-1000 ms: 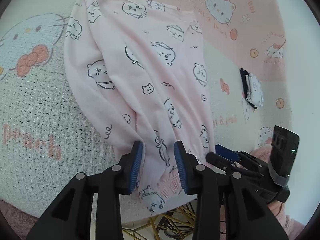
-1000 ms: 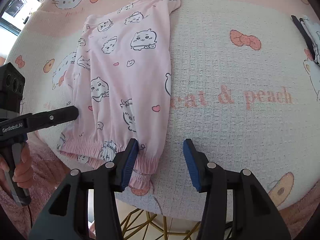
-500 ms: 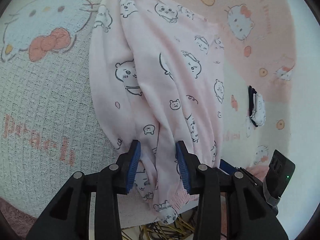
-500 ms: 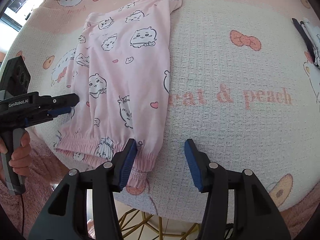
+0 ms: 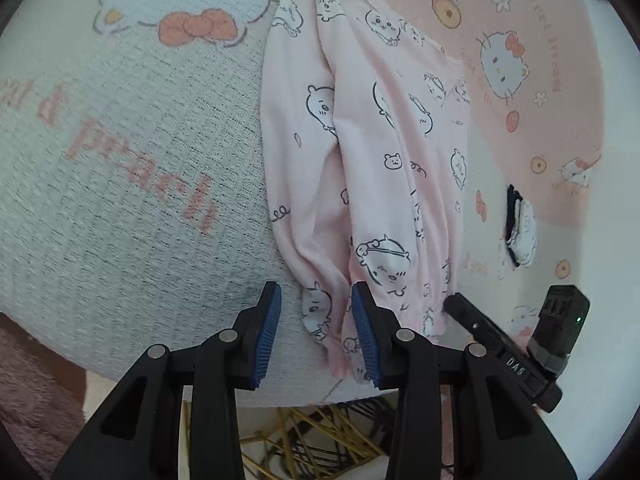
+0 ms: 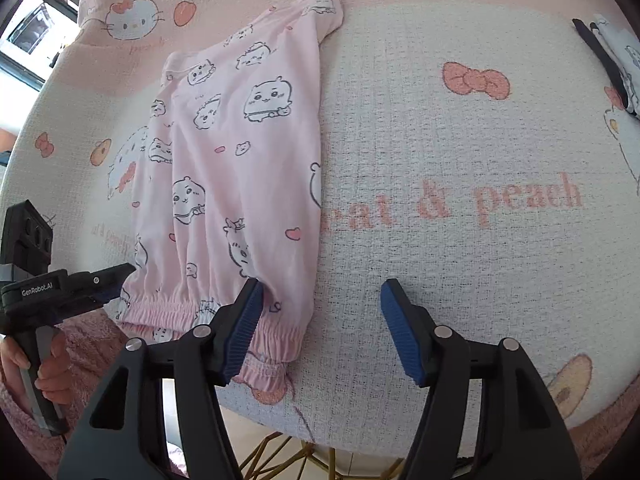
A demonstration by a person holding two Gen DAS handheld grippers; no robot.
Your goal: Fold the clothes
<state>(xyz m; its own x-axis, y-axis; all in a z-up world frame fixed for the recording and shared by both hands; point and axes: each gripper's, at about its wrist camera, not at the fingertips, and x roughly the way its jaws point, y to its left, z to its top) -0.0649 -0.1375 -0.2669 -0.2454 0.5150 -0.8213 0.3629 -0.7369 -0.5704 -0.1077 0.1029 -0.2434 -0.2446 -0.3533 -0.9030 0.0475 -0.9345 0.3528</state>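
Black grippers (image 6: 320, 328), ribbed blue pads (image 6: 243, 332)

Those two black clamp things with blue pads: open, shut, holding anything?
Left gripper: open, pink printed cotton top between its pads, not pinched.
Right gripper: opening, holding nothing.

A soft pink top (image 6: 248, 168) lies flat on the counter (image 6: 460, 152), which wears a pink and white cat cloth. The top has little white bear-like animals drawn in black, plus tiny hearts. It is folded long and thin, with a sleeve (image 5: 296, 152) laid along one side. Its neck end points to the far side. Its stretchy, crinkled bottom band (image 6: 256, 320) lies at the near edge of the counter. The top sits on the left part in the right wrist view.
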